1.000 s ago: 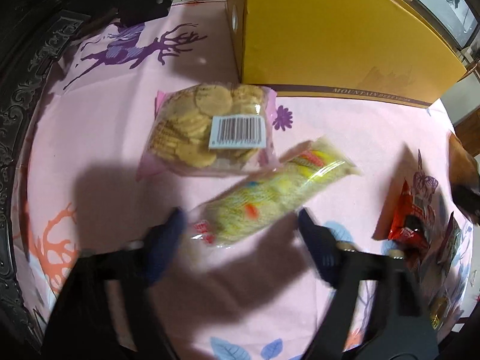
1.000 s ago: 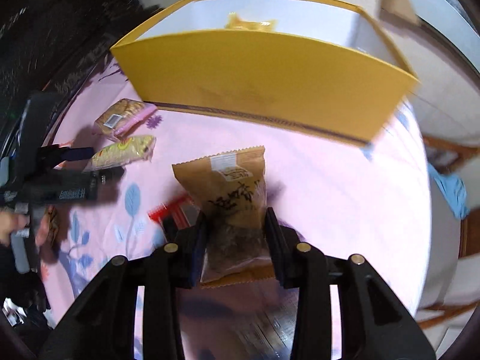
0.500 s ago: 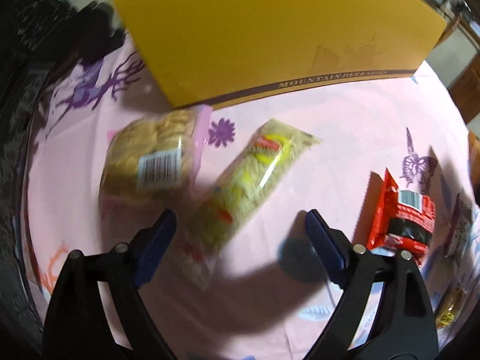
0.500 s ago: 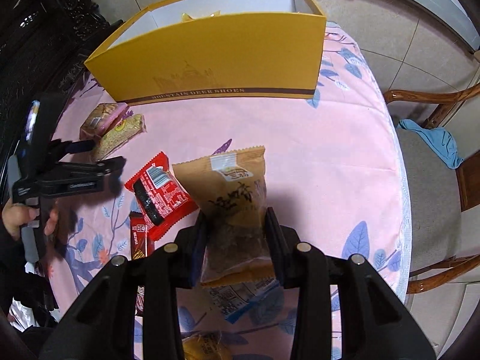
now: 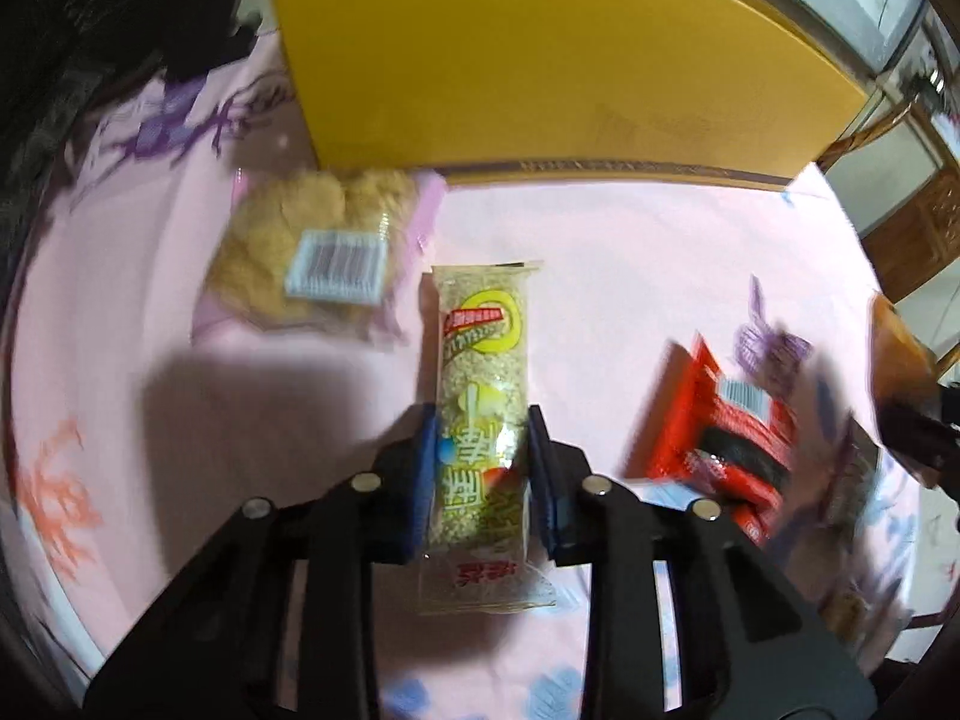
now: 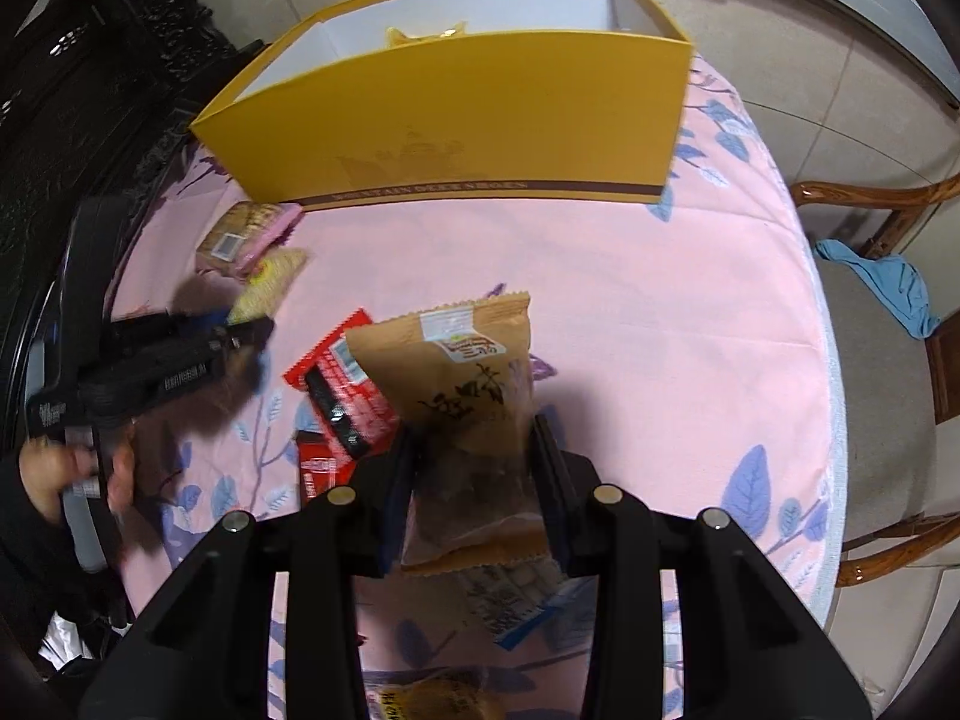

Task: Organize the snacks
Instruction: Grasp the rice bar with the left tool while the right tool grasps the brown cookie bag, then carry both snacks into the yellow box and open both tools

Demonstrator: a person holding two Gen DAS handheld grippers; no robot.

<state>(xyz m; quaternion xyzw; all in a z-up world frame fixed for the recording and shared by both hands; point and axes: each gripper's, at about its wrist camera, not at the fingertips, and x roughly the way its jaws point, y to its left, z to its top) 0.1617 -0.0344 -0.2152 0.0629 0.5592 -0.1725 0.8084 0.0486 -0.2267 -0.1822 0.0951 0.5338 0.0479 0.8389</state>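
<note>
Near the yellow box (image 5: 540,60), the light, crushable rice bar (image 5: 483,420) has just been clamped mid-length by the closing left gripper (image 5: 480,480); the brown pouch (image 6: 456,384) is held by the right gripper (image 6: 474,480).

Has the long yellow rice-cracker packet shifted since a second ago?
Yes. The long yellow rice-cracker packet swung from slanting to pointing at the yellow cardboard box.
</note>
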